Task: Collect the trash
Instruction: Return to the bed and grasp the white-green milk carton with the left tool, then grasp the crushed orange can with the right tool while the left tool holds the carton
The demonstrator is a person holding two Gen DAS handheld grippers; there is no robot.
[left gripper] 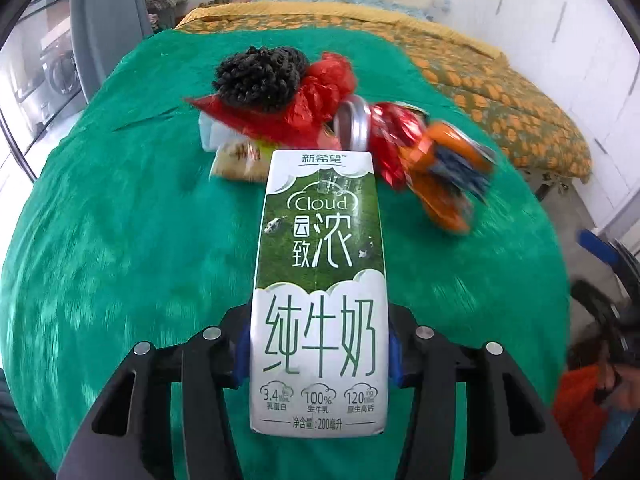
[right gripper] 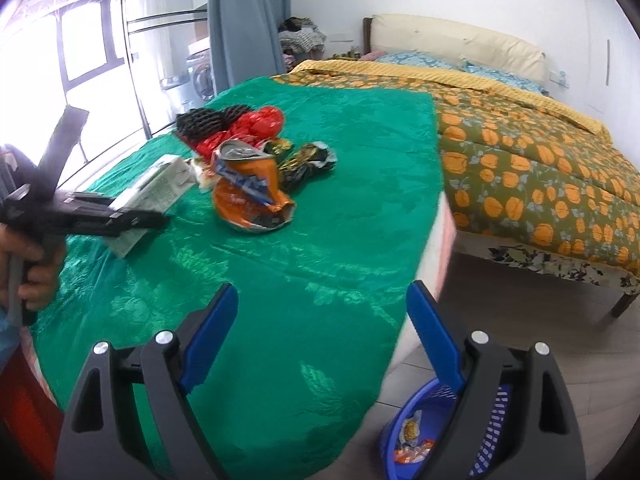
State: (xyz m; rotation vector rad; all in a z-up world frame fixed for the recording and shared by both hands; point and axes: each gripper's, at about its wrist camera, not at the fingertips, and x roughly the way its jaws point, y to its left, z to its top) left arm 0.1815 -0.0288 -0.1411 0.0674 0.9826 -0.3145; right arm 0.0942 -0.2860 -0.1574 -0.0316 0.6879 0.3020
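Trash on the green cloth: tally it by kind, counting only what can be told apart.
Milk carton, between the left gripper's fingers: 1
Crushed orange can: 1
Black foam net: 1
Red plastic bag: 1
Dark crumpled wrapper: 1
Total: 5; other wrappers underneath are unclear.

A bed (right gripper: 520,168) with a pumpkin-print quilt – blue curtain (right gripper: 248,20) and window (right gripper: 80,40) behind.

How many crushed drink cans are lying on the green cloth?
1. The crushed orange can lies on the green cloth, at the near edge of the trash pile. The pile may hide more.
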